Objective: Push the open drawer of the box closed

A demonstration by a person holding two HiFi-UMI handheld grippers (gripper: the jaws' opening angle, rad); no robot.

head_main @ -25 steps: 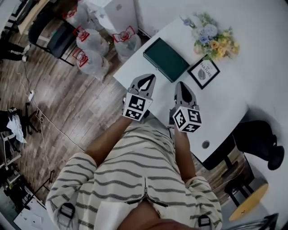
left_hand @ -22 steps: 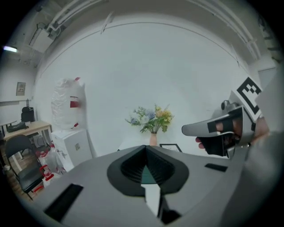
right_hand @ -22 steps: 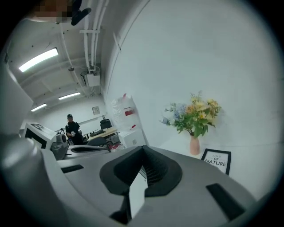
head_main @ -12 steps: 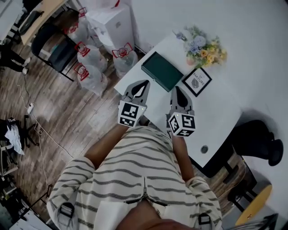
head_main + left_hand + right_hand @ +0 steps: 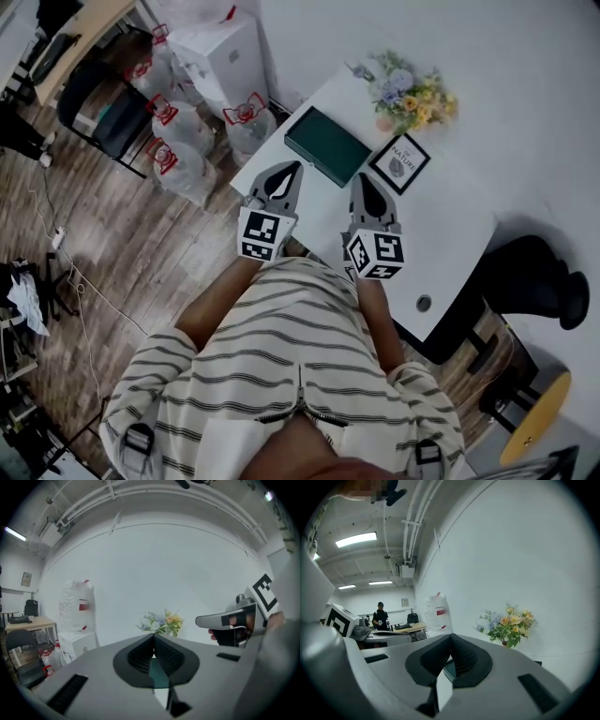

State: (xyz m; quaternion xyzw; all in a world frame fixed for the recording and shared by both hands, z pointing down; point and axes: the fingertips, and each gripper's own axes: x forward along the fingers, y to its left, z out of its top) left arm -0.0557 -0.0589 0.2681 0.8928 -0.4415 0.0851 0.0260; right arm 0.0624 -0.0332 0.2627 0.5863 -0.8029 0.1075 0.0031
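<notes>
The dark green box (image 5: 325, 147) lies flat on the white table (image 5: 450, 225), near its far left corner; from the head view I cannot make out a drawer. My left gripper (image 5: 292, 168) hovers just short of the box's near side, jaws shut and empty. My right gripper (image 5: 363, 181) hangs beside it over the table, also shut on nothing. In the left gripper view the shut gripper (image 5: 153, 638) points level, with a sliver of green box (image 5: 157, 676) below the tips. The right gripper view shows its closed gripper (image 5: 451, 637) and a strip of the box (image 5: 449, 670).
A flower bouquet (image 5: 409, 94) and a framed picture (image 5: 399, 161) stand behind the box. Tied plastic bags (image 5: 178, 141), a white cabinet (image 5: 223, 49) and a dark chair (image 5: 96, 101) crowd the floor left of the table. A black seat (image 5: 536, 281) and yellow stool (image 5: 531, 422) stand at right.
Both grippers have risen side by side and levelled out, staying shut. In the head view the table, box and flowers have slid up and to the left.
</notes>
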